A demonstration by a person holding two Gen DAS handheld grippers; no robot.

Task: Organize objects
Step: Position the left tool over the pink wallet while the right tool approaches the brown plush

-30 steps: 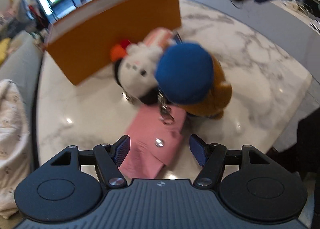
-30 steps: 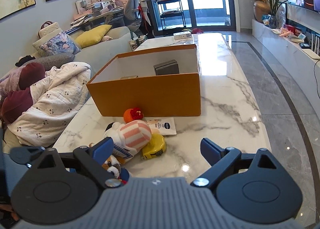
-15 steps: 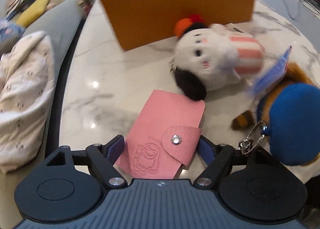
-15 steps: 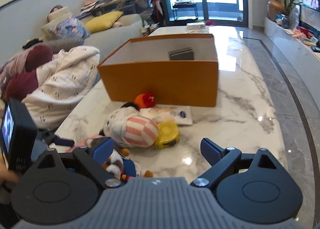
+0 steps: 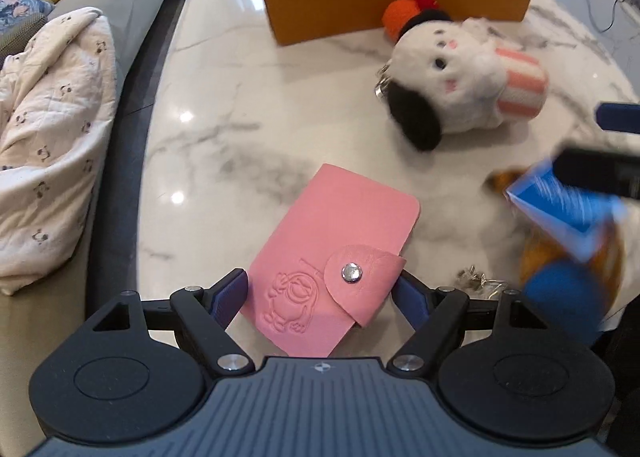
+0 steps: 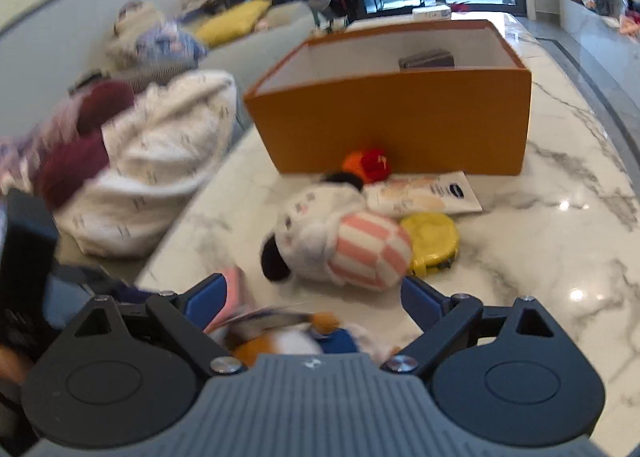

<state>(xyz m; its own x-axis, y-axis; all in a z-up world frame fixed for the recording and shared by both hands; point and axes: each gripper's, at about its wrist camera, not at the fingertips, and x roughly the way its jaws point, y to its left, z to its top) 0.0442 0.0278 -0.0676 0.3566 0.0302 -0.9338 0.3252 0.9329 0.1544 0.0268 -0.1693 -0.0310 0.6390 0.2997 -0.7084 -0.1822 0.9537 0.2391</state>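
Note:
A pink card holder (image 5: 332,257) with a snap flap lies flat on the marble table (image 5: 224,137). My left gripper (image 5: 322,293) is open, its fingers on either side of the holder's near end. My right gripper (image 6: 314,301) is open and hangs over a brown plush with a blue cap (image 6: 288,341); the same plush shows at the right of the left wrist view (image 5: 568,289), with a blue tag. A white dog plush in a pink-striped cup (image 6: 336,245) lies ahead of both grippers. The open orange box (image 6: 400,125) stands behind it.
A yellow tape measure (image 6: 430,241), a flat sachet (image 6: 424,193) and an orange-red pompom (image 6: 368,165) lie in front of the box. A dark item (image 6: 426,59) sits inside the box. A sofa with a white quilt (image 5: 48,129) runs along the table's left edge.
My left gripper has swung left and closed in until the pink card holder lies between its fingers. My right gripper has dropped low over the brown plush.

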